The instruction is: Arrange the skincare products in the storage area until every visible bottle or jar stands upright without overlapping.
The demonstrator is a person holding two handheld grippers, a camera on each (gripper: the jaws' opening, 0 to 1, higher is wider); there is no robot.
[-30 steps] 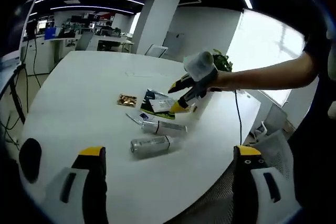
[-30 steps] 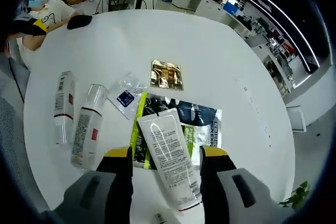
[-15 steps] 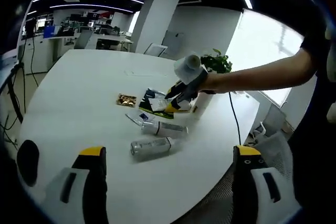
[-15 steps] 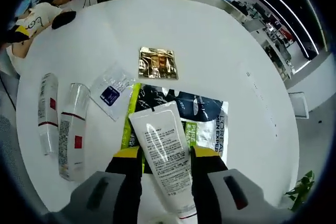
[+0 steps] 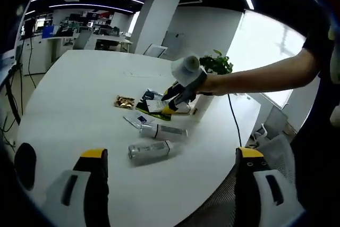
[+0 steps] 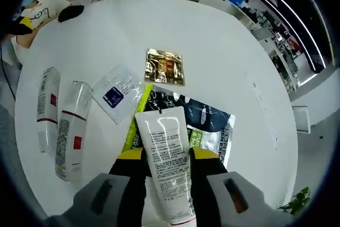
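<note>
A white tube (image 6: 163, 142) with printed text lies over dark and green sachets (image 6: 210, 123), and my right gripper (image 6: 168, 156) is shut on its lower half. Two clear bottles with red labels, one (image 6: 47, 107) beside the other (image 6: 69, 131), lie flat to the left. In the left gripper view the same bottles (image 5: 163, 131) (image 5: 150, 150) lie on the white table (image 5: 79, 94), and the right gripper (image 5: 172, 104) reaches down to the sachets from a person's arm. My left gripper (image 5: 172, 153) hangs open near the table's edge with nothing between its jaws.
A gold sachet (image 6: 166, 66) and a clear sachet with a blue label (image 6: 118, 94) lie beyond the tube. A black object (image 5: 24, 159) sits near the table edge at left. A potted plant (image 5: 217, 63) stands at the far side. Office desks fill the background.
My right gripper's jaws have narrowed from apart to pressing both sides of the white tube. In the left gripper view it has shifted left and down toward the sachets.
</note>
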